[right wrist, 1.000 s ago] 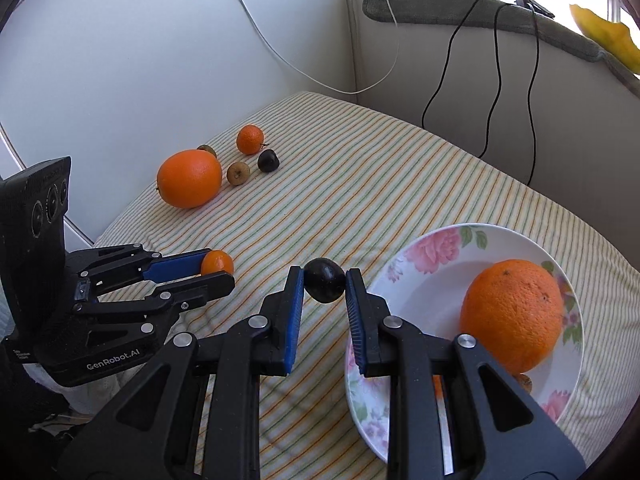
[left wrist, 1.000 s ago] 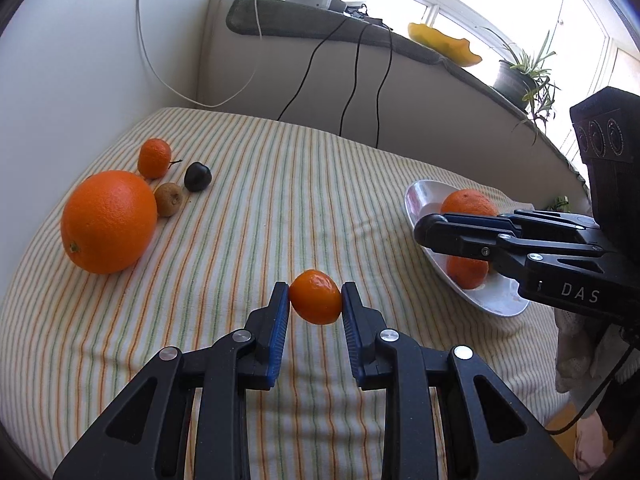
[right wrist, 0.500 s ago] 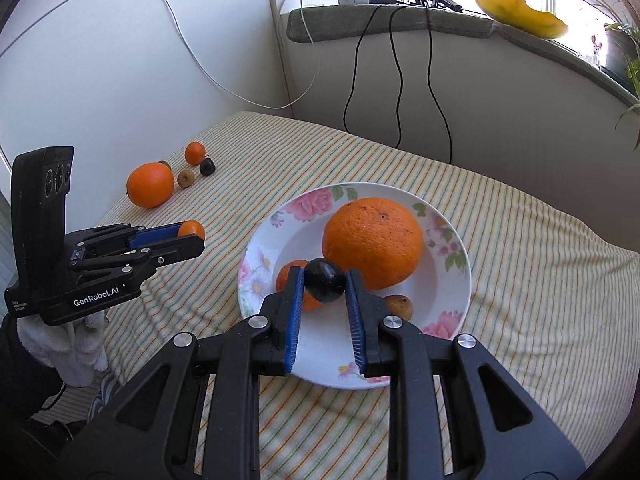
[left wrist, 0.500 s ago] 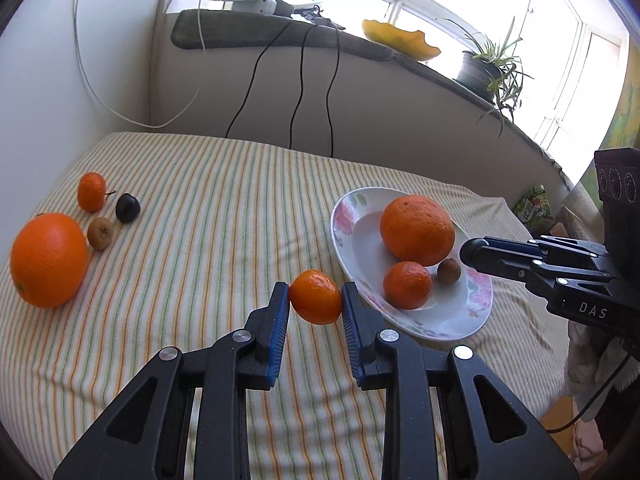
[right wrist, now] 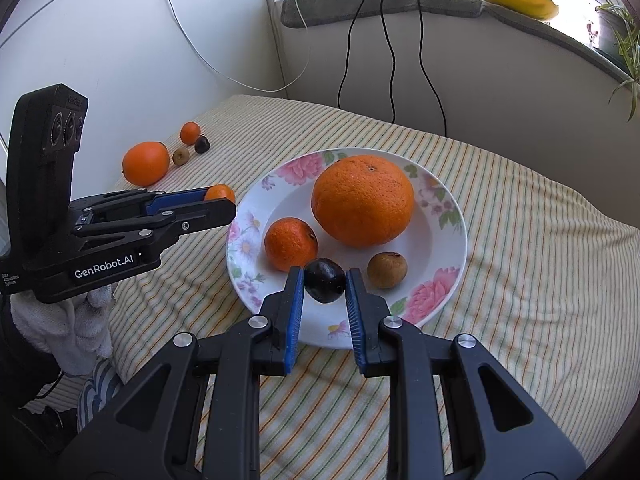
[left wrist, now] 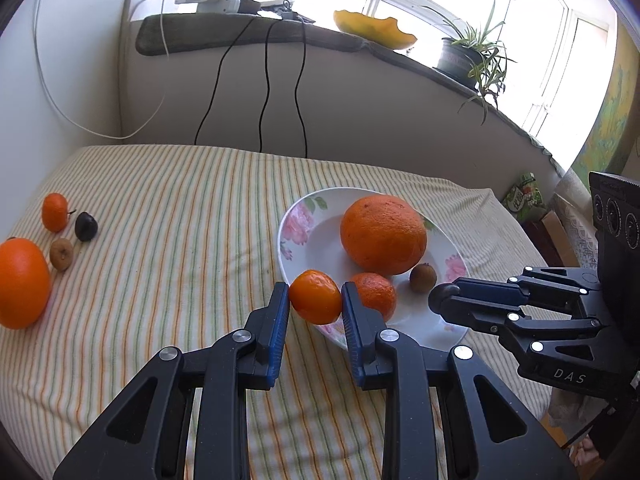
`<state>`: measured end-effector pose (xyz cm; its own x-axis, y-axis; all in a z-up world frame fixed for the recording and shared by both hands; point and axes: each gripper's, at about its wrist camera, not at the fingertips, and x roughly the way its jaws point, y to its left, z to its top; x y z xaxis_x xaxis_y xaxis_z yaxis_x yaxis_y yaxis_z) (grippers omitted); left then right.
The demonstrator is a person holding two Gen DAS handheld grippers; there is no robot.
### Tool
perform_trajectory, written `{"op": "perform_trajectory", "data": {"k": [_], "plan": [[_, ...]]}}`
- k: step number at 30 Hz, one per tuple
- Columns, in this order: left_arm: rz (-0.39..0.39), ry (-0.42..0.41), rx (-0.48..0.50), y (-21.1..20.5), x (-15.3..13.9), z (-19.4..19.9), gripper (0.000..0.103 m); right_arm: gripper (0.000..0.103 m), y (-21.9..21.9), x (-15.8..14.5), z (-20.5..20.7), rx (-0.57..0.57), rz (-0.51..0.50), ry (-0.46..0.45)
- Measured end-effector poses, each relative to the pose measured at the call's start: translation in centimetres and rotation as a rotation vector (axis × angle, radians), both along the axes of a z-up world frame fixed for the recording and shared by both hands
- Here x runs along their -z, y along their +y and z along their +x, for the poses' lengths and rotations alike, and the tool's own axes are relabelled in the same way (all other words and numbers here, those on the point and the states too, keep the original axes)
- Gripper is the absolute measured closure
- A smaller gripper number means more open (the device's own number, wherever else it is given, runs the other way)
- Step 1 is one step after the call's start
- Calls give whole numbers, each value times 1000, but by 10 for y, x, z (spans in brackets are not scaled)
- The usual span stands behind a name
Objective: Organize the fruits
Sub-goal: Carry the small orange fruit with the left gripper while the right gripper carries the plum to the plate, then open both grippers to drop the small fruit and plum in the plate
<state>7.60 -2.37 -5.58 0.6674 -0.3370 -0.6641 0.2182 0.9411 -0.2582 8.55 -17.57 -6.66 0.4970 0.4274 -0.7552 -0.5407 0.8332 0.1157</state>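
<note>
Taking the flowered plate (left wrist: 289,236) as the landmark: in the left wrist view its near rim is covered by the small mandarin (left wrist: 315,296) clamped in the left gripper (left wrist: 315,300), and the second mandarin (left wrist: 376,294) on the plate is partly behind that gripper's right finger. The dark fruit (left wrist: 444,294) at the tip of the right gripper (left wrist: 445,298) shows only as a rounded dark end. Far left of the plate, the big orange (left wrist: 22,282) is cut by the picture's edge. In the right wrist view, the plate's near rim lies behind the right gripper. Left of the plate, the left gripper's fingers cover most of its mandarin.
</note>
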Motion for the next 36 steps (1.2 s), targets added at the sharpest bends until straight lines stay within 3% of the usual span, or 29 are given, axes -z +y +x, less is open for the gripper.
{"op": "perform_trajectory", "data": {"k": [18,20,21,22,23,36], "plan": [[17,3,22,-7,0,2,78,79,14,8,-1,-31,-31,-3],[24,3,21,-8,0,2,69,73,15,9,-1,-27,-36,-6],[25,2,16,-7,-1,2,58,61,14,8,-1,-25,-35,-10],[21,-2,14,-6,-1,1,54,50,14,7,-2,-23,-33,-17],[18,-3,15,-6,-1,1,54,47,13,6,-3,-22,-30,-25],[26,-5,-7,6,-2,-6,54,29,10,-4,-8,-16,-32,-59]]}}
